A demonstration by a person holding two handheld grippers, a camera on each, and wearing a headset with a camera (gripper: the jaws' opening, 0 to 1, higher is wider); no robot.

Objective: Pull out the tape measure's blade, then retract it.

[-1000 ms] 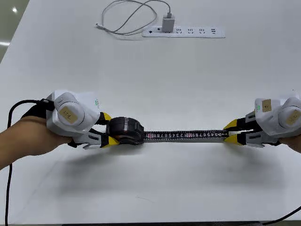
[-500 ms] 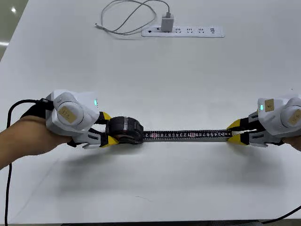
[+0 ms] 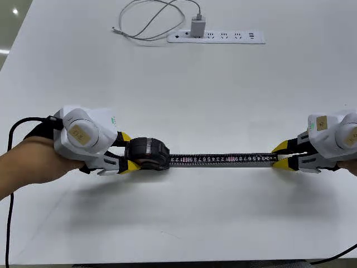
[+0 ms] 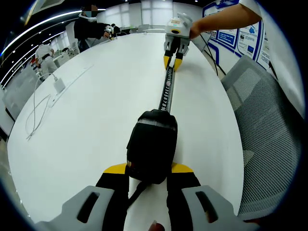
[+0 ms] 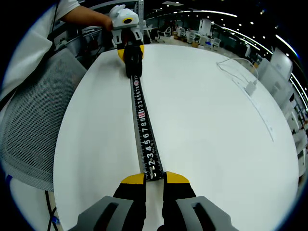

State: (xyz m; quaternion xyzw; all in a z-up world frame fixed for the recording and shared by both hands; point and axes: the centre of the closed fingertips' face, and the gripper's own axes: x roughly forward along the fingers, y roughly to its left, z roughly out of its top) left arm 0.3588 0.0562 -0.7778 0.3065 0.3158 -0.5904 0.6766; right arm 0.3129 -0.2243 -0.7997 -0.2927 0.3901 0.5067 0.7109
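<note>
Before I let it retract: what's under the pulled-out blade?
Bare white table lies under the blade. Its tip is covered, clamped between the jaws of the right gripper.

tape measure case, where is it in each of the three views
Head view: left of centre, the case gripped by the left tool.
Left gripper view: bottom centre, the case between that view's own jaws.
Right gripper view: near the top, the case small and far off.
Shared landmark: the numbered blade from case to right tool.
</note>
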